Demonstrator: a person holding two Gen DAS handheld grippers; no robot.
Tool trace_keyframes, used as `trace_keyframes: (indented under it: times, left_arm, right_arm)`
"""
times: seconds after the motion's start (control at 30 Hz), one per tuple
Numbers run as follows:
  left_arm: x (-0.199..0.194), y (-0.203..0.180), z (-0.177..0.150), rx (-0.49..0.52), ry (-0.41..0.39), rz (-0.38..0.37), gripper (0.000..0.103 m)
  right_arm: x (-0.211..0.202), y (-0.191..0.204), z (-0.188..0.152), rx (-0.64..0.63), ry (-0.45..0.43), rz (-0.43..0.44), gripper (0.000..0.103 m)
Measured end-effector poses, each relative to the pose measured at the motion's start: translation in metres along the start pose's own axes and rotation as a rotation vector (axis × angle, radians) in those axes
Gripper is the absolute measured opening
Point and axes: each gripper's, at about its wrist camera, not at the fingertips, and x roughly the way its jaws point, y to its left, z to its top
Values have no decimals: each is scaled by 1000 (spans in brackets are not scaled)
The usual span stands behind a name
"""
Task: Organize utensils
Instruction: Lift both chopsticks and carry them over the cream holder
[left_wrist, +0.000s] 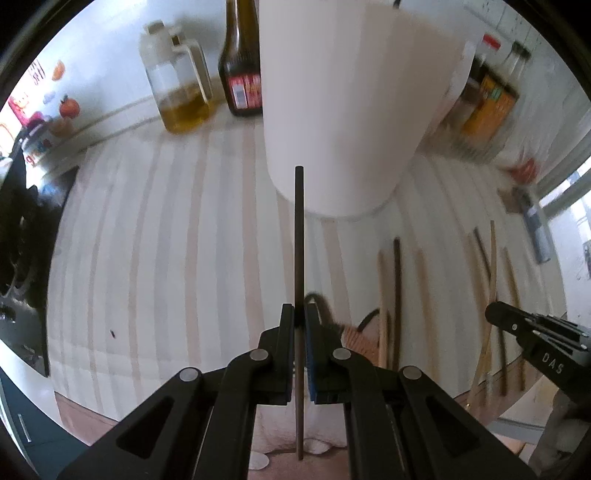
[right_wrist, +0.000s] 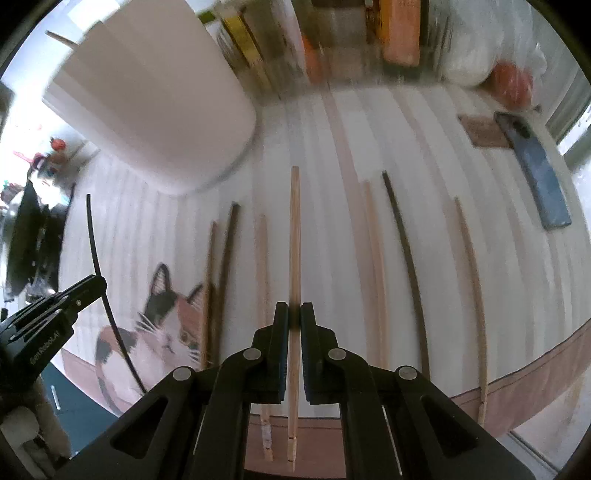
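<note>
My left gripper (left_wrist: 299, 314) is shut on a dark brown chopstick (left_wrist: 299, 236), held off the striped cloth and pointing toward the tall white holder (left_wrist: 343, 110) just ahead. In the right wrist view my right gripper (right_wrist: 294, 314) is shut on a light wooden chopstick (right_wrist: 294, 229), lifted above the cloth. Several more chopsticks, light (right_wrist: 375, 258) and dark (right_wrist: 406, 251), lie in a row on the cloth below it. The white holder (right_wrist: 155, 110) stands at the upper left there. The left gripper (right_wrist: 79, 291) with its dark chopstick (right_wrist: 96, 258) shows at the left edge.
An oil jug (left_wrist: 177, 85) and a dark sauce bottle (left_wrist: 242, 66) stand behind the holder. A black stove (left_wrist: 22, 258) lies at the left. A phone (right_wrist: 532, 170) and a brown pad (right_wrist: 484, 131) rest at the right. Boxes and bags line the back. The cloth carries a cat picture (right_wrist: 162, 325).
</note>
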Motion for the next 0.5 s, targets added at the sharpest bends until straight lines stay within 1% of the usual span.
trace_keyframes:
  times: [0.13, 0.33, 0.5]
  left_arm:
    - [-22, 2, 10, -2, -59, -11, 3]
    - [-59, 3, 28, -21, -158, -38, 3]
    - [-97, 7, 51, -41, -268, -47, 3]
  right_arm:
    - [-27, 4, 5, -5, -81, 22, 6]
    - [-61, 14, 34, -15, -190, 50, 6]
    - [-90, 28, 55, -29, -275, 80, 6]
